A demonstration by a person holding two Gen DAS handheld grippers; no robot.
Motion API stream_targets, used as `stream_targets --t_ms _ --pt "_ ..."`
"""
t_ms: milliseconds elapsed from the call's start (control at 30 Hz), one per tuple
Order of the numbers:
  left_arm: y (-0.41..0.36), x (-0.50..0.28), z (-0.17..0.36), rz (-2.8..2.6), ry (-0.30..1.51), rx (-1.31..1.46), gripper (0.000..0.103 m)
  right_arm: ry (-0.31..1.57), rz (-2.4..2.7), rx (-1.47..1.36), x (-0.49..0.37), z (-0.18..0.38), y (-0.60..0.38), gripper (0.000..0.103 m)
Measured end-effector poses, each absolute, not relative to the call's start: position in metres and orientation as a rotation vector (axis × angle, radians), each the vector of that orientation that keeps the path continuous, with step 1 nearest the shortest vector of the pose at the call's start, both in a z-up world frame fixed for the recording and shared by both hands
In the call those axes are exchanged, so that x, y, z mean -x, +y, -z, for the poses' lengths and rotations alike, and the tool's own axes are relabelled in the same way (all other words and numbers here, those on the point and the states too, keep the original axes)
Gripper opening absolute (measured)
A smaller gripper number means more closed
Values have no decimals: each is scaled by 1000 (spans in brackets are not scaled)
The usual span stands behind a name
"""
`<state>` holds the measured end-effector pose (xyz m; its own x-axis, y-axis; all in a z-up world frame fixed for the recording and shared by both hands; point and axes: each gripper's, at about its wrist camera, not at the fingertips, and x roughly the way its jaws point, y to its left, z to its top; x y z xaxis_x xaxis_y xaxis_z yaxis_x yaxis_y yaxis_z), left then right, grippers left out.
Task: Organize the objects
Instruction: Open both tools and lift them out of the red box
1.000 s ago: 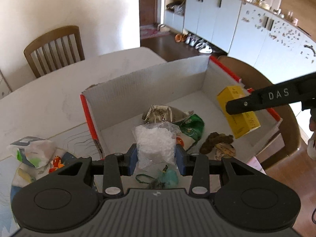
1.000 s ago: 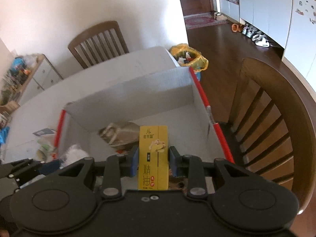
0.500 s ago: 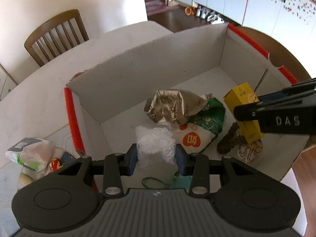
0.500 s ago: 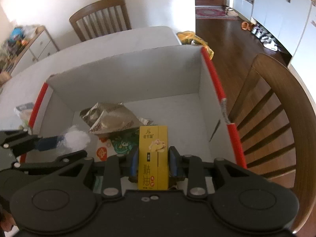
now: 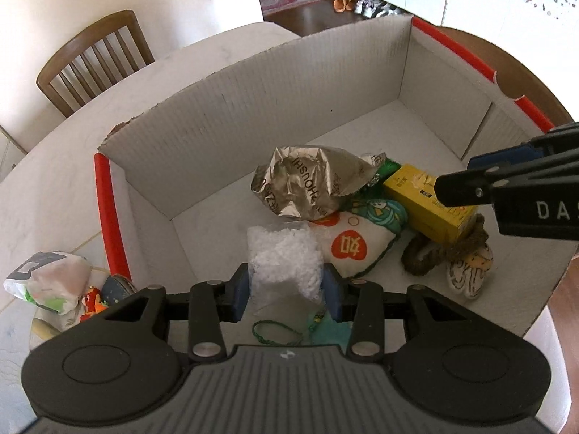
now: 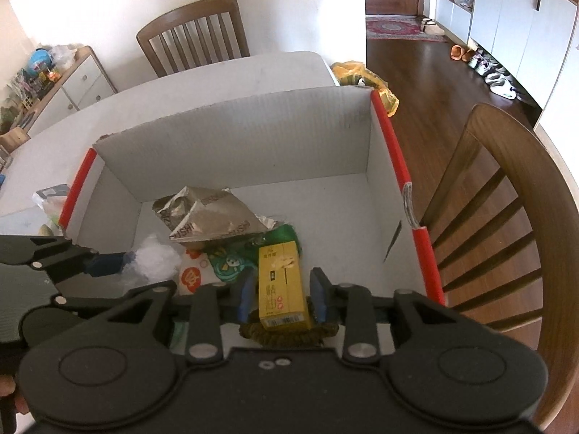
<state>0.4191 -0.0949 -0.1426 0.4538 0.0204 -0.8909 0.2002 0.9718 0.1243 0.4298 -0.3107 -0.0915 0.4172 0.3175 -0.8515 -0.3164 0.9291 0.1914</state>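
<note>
A white cardboard box (image 5: 289,83) with red edges stands on the pale table. My left gripper (image 5: 286,289) is low inside its near left part, shut on a clear bag of white crystals (image 5: 284,256). In the right wrist view my right gripper (image 6: 282,296) straddles a yellow carton (image 6: 280,278). Its jaws are opening, and a narrow gap shows on each side of the carton. The yellow carton (image 5: 416,199) lies tilted on a brown rope coil (image 5: 430,253) in the box, with the right gripper (image 5: 463,177) over it.
In the box also lie a crumpled silver foil bag (image 5: 307,181), a green and white pouch (image 5: 362,238), a striped toy (image 5: 470,275) and a green cord loop (image 5: 275,331). Packets (image 5: 47,285) sit outside its left wall. Wooden chairs (image 6: 191,32) (image 6: 488,199) stand behind and right.
Both grippers have sunk into the box. The yellow carton has gone down onto the rope coil and the right pads have come off its sides. The left still grips the bag.
</note>
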Motion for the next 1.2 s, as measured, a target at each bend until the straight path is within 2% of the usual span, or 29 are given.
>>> stream_targets --t_ms 133,367,533,633,967,1100,1200 --pt "-95 -414 138 131 1080 -200 48 1069 -412 -11 -425 88 -314 34" --pt "-96 -403 125 143 1033 -170 68 1051 -445 -17 -417 79 -317 34" --pt "-89 -398 114 134 1007 -119 69 1035 -467 -35 -412 72 -320 37" --pt "-84 -394 110 127 992 -103 69 1021 -478 -34 -408 67 -320 46" --pt "-71 -371 87 137 907 -51 69 964 -513 -63 -390 46 -319 53" --pt "-61 -357 76 146 864 -21 72 937 -523 -108 -379 36 -320 73" --pt "-50 -346 66 141 826 1 78 922 -533 -122 -370 31 -319 76"
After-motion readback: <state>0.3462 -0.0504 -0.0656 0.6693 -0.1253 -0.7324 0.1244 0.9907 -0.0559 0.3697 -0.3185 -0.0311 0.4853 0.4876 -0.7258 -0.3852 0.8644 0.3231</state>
